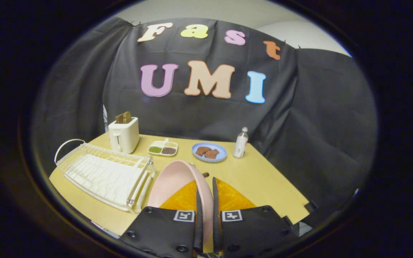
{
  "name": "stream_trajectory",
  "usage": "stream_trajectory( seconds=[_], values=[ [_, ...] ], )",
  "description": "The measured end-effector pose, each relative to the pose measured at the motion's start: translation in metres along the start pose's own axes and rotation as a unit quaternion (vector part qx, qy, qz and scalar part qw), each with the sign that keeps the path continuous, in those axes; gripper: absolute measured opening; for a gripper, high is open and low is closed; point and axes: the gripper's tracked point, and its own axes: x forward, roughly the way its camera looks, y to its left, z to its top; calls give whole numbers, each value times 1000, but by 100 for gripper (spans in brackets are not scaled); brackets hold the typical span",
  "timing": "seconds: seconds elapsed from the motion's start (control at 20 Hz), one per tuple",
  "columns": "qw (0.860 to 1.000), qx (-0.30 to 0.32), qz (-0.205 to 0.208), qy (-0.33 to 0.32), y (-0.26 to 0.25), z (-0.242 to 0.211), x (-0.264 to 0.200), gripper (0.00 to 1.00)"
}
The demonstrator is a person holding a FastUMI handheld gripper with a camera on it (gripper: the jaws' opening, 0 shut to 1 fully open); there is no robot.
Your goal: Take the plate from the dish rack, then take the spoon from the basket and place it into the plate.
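Note:
My gripper (206,186) is shut on the rim of a pink plate (174,182). The plate hangs on edge between the two fingers, tilted, above the yellow table (260,179), with its hollow side turned toward the dish rack. The white wire dish rack (102,172) lies just beside the plate, with no dishes showing in it. A small dark thing (205,175) peeks out past the plate's far rim; I cannot tell what it is.
At the back of the table stand a white toaster (123,134) with bread in it, a small divided tray (162,148) of foods, a blue plate (209,152) with brown slices and a clear bottle (241,143). The table edge runs close on the side away from the rack.

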Motion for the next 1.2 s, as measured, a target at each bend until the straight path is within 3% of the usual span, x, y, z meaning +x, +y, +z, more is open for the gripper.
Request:
stream_trajectory(
  seconds=[0.25, 0.65, 1.05, 1.2],
  values=[
    [997, 56, 29, 50, -10, -67, 30, 14],
    [986, 123, 67, 87, -16, -115, 52, 14],
    [983, 111, 66, 128, -28, -149, 61, 15],
    [986, 92, 43, 130, -39, -155, 67, 17]
  ],
)
